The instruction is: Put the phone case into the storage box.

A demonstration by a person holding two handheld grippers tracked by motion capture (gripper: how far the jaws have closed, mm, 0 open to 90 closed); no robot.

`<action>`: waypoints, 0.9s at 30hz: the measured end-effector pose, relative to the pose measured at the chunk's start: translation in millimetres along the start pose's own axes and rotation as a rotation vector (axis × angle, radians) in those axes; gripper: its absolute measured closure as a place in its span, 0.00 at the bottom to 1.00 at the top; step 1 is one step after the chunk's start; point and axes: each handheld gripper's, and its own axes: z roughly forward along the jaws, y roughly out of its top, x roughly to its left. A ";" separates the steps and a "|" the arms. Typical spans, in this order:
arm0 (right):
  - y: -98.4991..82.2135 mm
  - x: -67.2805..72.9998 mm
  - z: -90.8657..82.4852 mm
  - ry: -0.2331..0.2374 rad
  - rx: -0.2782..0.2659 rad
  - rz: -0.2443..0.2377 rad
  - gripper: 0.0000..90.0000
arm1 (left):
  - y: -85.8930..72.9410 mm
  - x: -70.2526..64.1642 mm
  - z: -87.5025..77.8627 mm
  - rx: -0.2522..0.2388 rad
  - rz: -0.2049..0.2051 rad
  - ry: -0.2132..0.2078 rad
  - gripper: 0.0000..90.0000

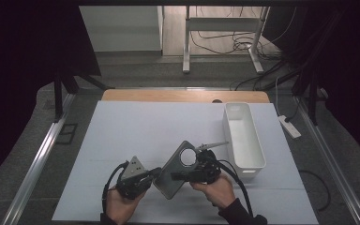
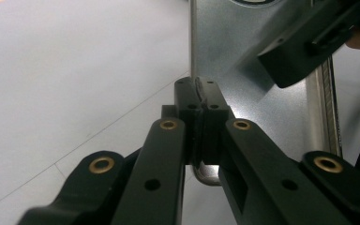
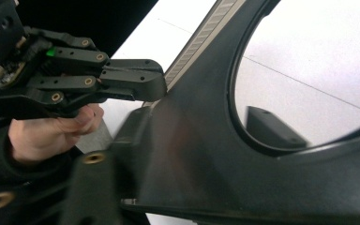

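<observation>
Both grippers are engaged on the metal plate [image 1: 176, 169], held tilted above the table just beside the white bin [image 1: 243, 136]. Left gripper [image 2: 199, 101] is clenched on its edge; right gripper [image 1: 198, 165] is grasping beside the round hole. Transfer is judged in hand; release by one gripper is called for next.

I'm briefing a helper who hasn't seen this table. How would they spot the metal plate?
On the white table, left of the white bin, both tongs hold a tilted grey metal plate. It alone has a big round hole near its top.
</observation>
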 end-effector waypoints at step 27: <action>-3.6 -10.0 -5.8 0.111 -0.051 0.132 0.96 | -0.2 8.3 -2.3 0.001 -0.015 -0.024 0.63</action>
